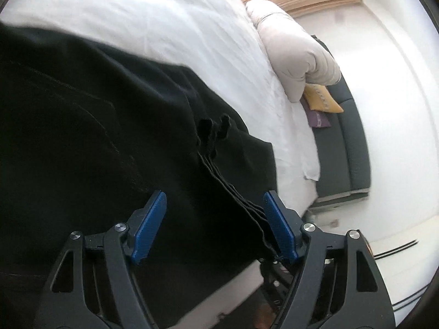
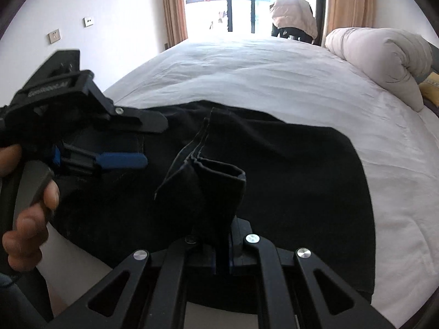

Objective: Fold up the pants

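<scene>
We saw the left gripper [image 1: 215, 205] with blue pads [image 1: 149, 227] spread wide over black pants [image 1: 82, 137] on the white bed sheet [image 1: 164, 19]; nothing clamped. Rolled duvet [image 1: 290, 52] lay beyond.

Pants [image 2: 274, 170] lie spread on the near part of a bed [image 2: 247, 76]. A rolled duvet [image 2: 384, 57] sits at the bed's right edge, a window [image 2: 247, 0] beyond.

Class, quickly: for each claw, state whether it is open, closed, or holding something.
Left claw: open, blue pads apart over the black fabric pants, gripping nothing.
Right claw: closed on a bunched fold of the pants.
</scene>
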{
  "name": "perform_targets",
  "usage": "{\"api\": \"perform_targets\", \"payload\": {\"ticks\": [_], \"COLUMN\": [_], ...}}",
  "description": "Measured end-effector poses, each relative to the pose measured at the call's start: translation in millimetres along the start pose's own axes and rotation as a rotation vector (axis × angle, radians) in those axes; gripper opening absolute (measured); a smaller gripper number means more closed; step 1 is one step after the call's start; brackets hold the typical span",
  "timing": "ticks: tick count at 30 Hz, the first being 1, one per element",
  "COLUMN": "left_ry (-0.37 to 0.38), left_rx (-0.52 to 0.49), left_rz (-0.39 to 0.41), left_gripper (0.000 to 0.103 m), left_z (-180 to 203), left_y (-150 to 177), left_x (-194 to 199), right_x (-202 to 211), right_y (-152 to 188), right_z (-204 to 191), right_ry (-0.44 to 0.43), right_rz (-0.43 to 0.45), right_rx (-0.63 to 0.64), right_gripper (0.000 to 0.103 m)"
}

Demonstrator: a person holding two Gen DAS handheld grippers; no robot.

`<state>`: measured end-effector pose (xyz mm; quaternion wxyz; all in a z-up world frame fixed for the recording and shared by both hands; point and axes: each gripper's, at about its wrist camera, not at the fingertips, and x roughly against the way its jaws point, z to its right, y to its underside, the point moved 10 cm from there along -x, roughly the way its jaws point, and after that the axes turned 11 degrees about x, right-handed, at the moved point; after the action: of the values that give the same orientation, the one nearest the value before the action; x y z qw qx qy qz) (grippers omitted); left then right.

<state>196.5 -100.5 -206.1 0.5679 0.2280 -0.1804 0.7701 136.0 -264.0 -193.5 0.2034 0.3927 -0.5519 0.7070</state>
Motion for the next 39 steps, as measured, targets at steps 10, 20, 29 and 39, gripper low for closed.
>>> {"api": "perform_targets", "payload": {"ticks": [10,20,29,39], "left_ry": [0.046,-0.03,-0.128,-0.319], "left_rx": [0.044,-0.026,-0.052,-0.213], "left_rz": [-0.104,-0.061,-0.037,0.058], "left_gripper": [0.069,0.008,0.008,0.012], "left_z": [5.8,-10.2,-49.2,-38.5], "left_y": [-5.3,-5.2,-12.6,-23.3], "left_x": [-31.8,-11.4,-16.9,16.5], "right_x": [3.4,11.1,-18.2,44.7], "right_y": [-5.3,-15.1,8.0,15.5], "right_z": [-30.9,-64.4,-83.2,-48.5], "right_ry": [0.03,0.024,-0.045,-0.339], "right_rz": [0.014,0.032,-0.079,-0.006], "right_rx": [0.079,0.155,0.15,-0.066], "right_gripper": [0.007,0.008,0.025,0.063]}}
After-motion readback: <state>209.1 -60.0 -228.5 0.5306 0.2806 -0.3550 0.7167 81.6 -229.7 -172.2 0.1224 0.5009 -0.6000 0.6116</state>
